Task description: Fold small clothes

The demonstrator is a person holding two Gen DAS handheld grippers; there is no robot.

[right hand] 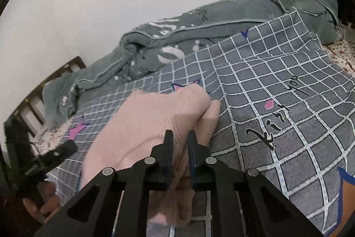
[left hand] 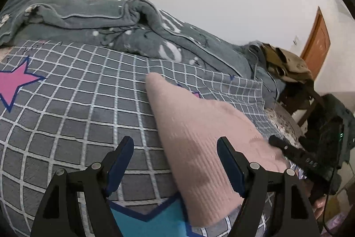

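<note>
A bed (left hand: 66, 92) with a grey checked cover fills both views, a grey-green quilt (left hand: 124, 26) bunched along the wall side. A pink knitted garment (right hand: 142, 123) lies on the cover. The right gripper (right hand: 180, 139) has its jaws clenched on a fold of the garment. The left gripper (left hand: 175, 154) hovers over the garment's edge, jaws released wide.
</note>
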